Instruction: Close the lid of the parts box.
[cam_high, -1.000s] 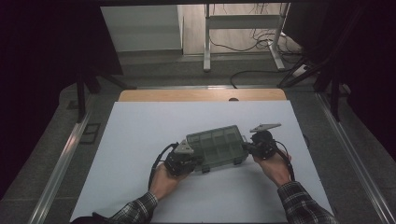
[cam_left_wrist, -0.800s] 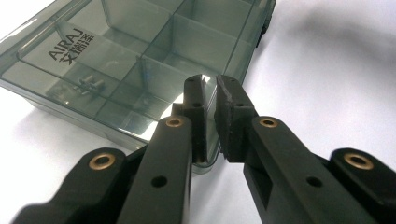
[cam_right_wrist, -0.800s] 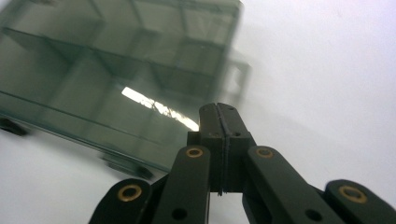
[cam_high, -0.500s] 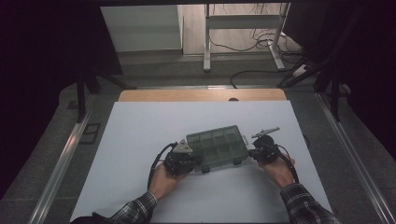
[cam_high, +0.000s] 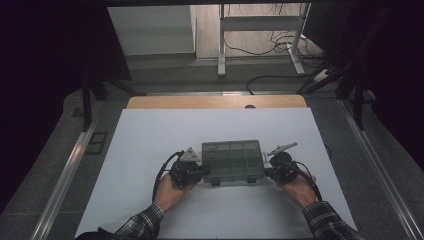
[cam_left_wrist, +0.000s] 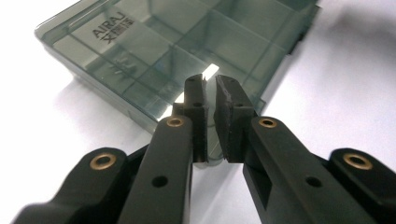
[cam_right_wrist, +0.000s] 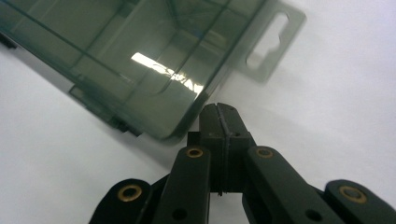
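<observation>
A smoky-green see-through organizer box (cam_high: 232, 161) lies flat on the white counter (cam_high: 150, 140), lower centre of the high view, lid shut, divider grid showing thru the top. Two hands come in from the bottom edge, plaid sleeves (cam_high: 327, 222) at the wrists, one tool each.

The left tool (cam_high: 200, 172) sits at the box's lower-left corner, grey three-cornered plate on top, cable looping off to the left. In the left gripper view its two black jaws rise from the bottom w/ only a thin slit between them, tips (cam_left_wrist: 210, 93) over the near edge of the box (cam_left_wrist: 163, 56). Nearly closed; whether a lip of the box is pinched in that slit I can't tell. Raised lettering "AIRAJ" shows on the lid, upper left of that frame.

The right tool (cam_high: 270, 172) is at the box's lower-right corner, grey plate tilted up toward the right. In the right gripper view the jaws are pressed together, fully closed, nothing between them, tips (cam_right_wrist: 219, 112) just beside the rounded corner of the box (cam_right_wrist: 116, 51) — touching or a hair apart, can't say. A hang tab w/ a slotted hole (cam_right_wrist: 271, 39) sticks out of the box's end, upper right of that frame.

Beyond the counter: a strip of wooden board (cam_high: 215, 101) at its far edge, then grey floor, desk legs and loose cables at top.
</observation>
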